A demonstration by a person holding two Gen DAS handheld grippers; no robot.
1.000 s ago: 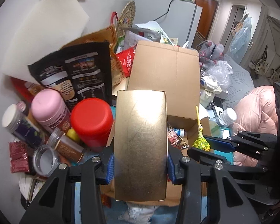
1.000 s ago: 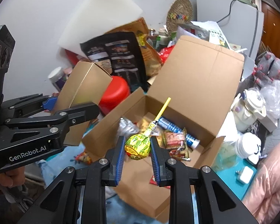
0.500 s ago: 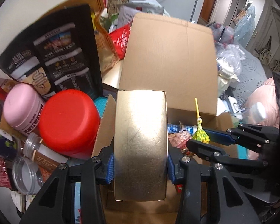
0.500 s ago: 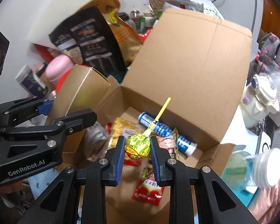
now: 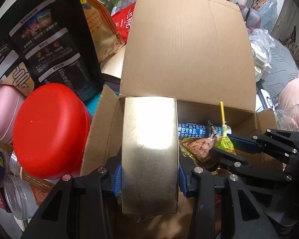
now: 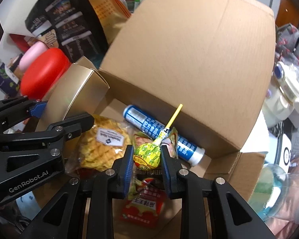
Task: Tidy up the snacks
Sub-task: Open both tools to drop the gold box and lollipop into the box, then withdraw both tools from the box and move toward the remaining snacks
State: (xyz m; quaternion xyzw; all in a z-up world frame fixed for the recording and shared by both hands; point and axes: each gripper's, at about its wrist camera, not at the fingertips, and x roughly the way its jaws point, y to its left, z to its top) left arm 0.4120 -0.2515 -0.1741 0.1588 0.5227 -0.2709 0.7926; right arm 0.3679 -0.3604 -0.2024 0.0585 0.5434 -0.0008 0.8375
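My left gripper (image 5: pixel 149 177) is shut on a gold box (image 5: pixel 150 149), held over the left end of the open cardboard box (image 5: pixel 187 45). In the right wrist view the same gold box (image 6: pixel 77 93) and left gripper (image 6: pixel 61 115) sit at the left. My right gripper (image 6: pixel 147 157) is shut on a yellow lollipop (image 6: pixel 147 154), stick pointing up and right, above the snacks in the cardboard box (image 6: pixel 189 49). From the left wrist view, the lollipop (image 5: pixel 224 144) and right gripper (image 5: pixel 226 146) show at the right. Inside lie a blue tube (image 6: pixel 161 133), a waffle bag (image 6: pixel 101 145) and a red packet (image 6: pixel 143 205).
Left of the box stand a red lidded jar (image 5: pixel 49 131), a pink jar (image 5: pixel 2 111), a tall black bag (image 5: pixel 43 39) and a brown bag (image 5: pixel 101 29). Clear jars (image 5: pixel 20 197) sit at the lower left. A white kettle (image 6: pixel 287 91) and pink fabric (image 5: pixel 293 99) are to the right.
Both grippers have come down and forward toward the cardboard box, each keeping its load. The box's inside and the red jar now look much larger and closer.
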